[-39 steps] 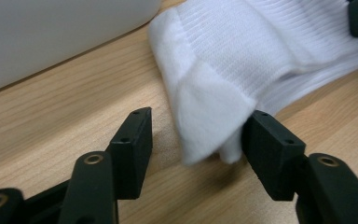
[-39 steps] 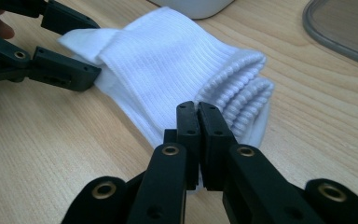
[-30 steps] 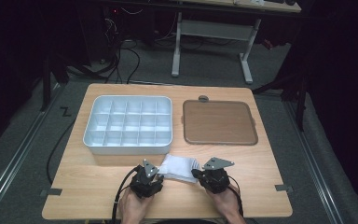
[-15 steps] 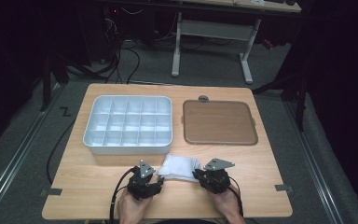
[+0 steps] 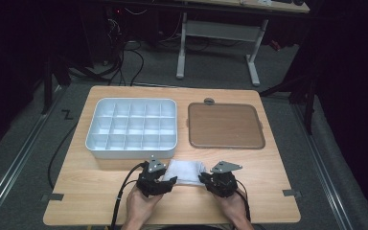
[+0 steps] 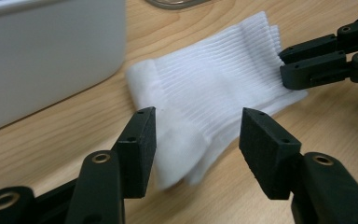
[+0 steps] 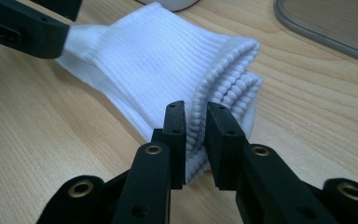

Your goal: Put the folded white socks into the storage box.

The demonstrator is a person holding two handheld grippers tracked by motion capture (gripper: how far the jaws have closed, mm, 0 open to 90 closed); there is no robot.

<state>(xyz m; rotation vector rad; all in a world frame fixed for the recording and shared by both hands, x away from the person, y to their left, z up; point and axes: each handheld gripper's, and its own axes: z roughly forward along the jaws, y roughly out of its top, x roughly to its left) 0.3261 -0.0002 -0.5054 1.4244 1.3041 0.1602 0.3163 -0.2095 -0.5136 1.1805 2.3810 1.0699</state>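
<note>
A folded white ribbed sock lies on the wooden table near its front edge, between my two grippers. My left gripper hovers over the sock's left end. Its jaws have just been opening; they stand wide apart and the pads touch no cloth. My right gripper holds the ribbed cuff pinched between its narrow-set jaws, which have just eased apart a little. From the left gripper view the right gripper shows at the sock's far edge.
A white tray of several compartments stands behind the sock at the left, its wall close to the left gripper. A brown flat lid lies at the back right. Bare wood extends left and right of the hands.
The left gripper has lifted slightly and its jaws stand wider than before. The sock and the right gripper stay about where they were.
</note>
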